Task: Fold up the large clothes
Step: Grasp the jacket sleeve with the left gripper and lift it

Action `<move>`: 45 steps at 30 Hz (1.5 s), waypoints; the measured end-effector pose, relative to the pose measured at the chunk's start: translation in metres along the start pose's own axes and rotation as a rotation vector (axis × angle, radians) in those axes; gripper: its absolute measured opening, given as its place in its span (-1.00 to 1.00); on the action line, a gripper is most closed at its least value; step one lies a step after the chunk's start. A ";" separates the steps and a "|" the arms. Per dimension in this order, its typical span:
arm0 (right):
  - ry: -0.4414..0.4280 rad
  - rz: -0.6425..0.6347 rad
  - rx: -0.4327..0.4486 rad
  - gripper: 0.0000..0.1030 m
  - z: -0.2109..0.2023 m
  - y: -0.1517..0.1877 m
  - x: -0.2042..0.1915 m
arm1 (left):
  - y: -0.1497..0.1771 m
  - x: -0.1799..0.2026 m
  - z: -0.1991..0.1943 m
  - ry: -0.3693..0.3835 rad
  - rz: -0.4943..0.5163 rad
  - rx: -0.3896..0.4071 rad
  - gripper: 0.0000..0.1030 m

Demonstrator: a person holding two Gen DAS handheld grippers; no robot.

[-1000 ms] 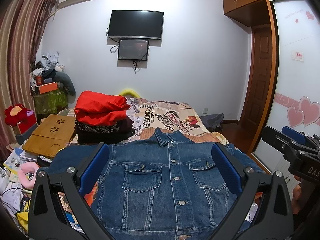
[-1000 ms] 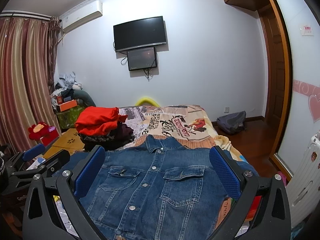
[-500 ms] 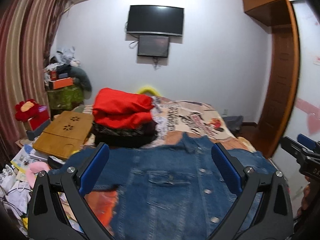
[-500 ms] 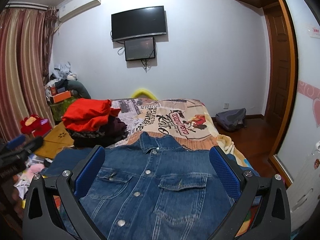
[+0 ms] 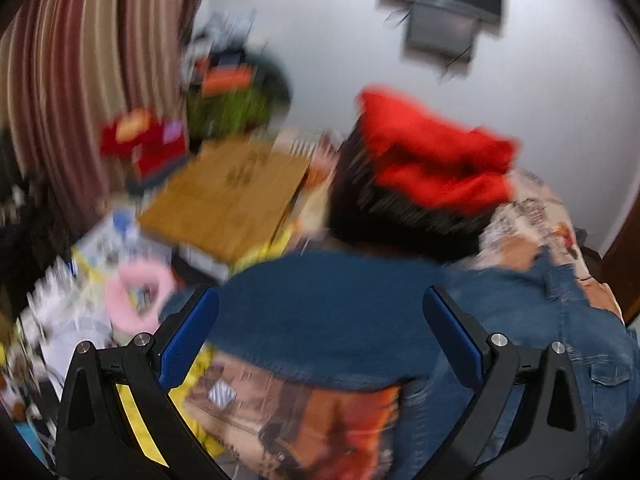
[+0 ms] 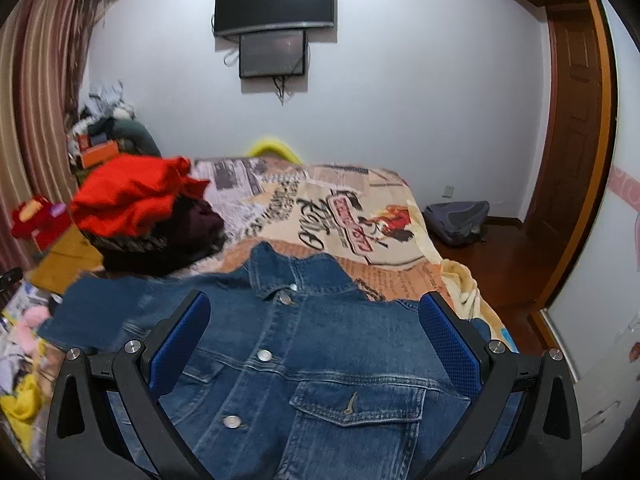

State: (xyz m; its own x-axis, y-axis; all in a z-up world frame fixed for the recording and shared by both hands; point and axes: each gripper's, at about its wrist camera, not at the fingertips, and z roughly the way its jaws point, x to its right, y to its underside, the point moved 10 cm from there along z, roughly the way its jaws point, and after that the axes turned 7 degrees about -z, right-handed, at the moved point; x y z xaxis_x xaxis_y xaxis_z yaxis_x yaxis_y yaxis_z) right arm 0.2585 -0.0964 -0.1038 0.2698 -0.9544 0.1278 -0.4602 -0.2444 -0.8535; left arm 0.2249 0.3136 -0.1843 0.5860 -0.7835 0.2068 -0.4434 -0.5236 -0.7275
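Lettering on the newspaper-print bedspread (image 6: 352, 208) is too skewed to read. Spread button-side up on that bed lies the blue denim jacket (image 6: 320, 360), one sleeve (image 5: 332, 312) reaching toward the cluttered side. Beside its collar sits a red folded garment (image 6: 128, 196) atop dark clothes. Left gripper (image 5: 320, 336) and right gripper (image 6: 314, 340) both gape wide above the denim, holding nothing. A black wall-mounted television (image 6: 275, 0) hangs beyond.

The blue denim jacket (image 6: 320, 360) lies spread flat, front up and buttoned, collar at its far end. One chest pocket sits between the right tool's fingers. Its sleeve (image 5: 320, 312) stretches sideways between the left tool's fingers, blurred there.
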 end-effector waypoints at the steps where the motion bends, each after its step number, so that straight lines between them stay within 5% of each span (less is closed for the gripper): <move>1: -0.004 0.001 -0.015 1.00 0.005 0.002 0.000 | 0.008 -0.015 0.018 -0.002 -0.041 -0.056 0.99; 6: -0.042 0.053 -0.114 1.00 0.029 0.027 -0.005 | 0.049 -0.065 0.073 -0.035 -0.188 -0.215 0.84; 10: -0.036 0.063 -0.169 1.00 0.042 0.038 -0.004 | 0.081 -0.090 0.111 0.042 -0.344 -0.340 0.67; 12: -0.031 0.070 -0.183 1.00 0.049 0.040 -0.003 | 0.091 -0.095 0.122 0.077 -0.386 -0.390 0.41; 17: -0.028 0.094 -0.208 1.00 0.059 0.044 -0.002 | 0.102 -0.093 0.135 0.164 -0.499 -0.435 0.14; 20: -0.030 0.110 -0.221 1.00 0.063 0.047 -0.001 | 0.098 -0.091 0.141 0.176 -0.516 -0.437 -0.24; 21: -0.032 0.114 -0.223 1.00 0.064 0.047 -0.001 | 0.097 -0.094 0.143 0.154 -0.509 -0.433 -0.44; 25: -0.031 0.117 -0.220 1.00 0.061 0.046 0.001 | 0.080 -0.087 0.134 0.023 -0.365 -0.364 -0.63; 26: -0.029 0.115 -0.219 1.00 0.060 0.045 0.002 | 0.071 -0.078 0.128 -0.014 -0.286 -0.324 -0.81; 30: -0.027 0.115 -0.207 1.00 0.054 0.040 0.008 | 0.037 -0.045 0.106 -0.103 -0.085 -0.199 -0.89; 38: -0.016 0.091 -0.169 1.00 0.040 0.031 0.021 | -0.041 0.064 0.035 0.131 0.035 -0.026 -0.93; 45: -0.082 0.079 -0.175 1.00 0.039 0.033 0.025 | -0.002 0.193 -0.001 0.367 0.219 -0.083 -0.93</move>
State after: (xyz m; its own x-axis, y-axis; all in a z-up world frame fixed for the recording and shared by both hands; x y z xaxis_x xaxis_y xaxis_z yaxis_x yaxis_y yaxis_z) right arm 0.2835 -0.1218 -0.1482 0.2915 -0.9564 0.0164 -0.6203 -0.2021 -0.7579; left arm 0.3381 0.1630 -0.1416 0.1988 -0.9381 0.2835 -0.5919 -0.3455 -0.7282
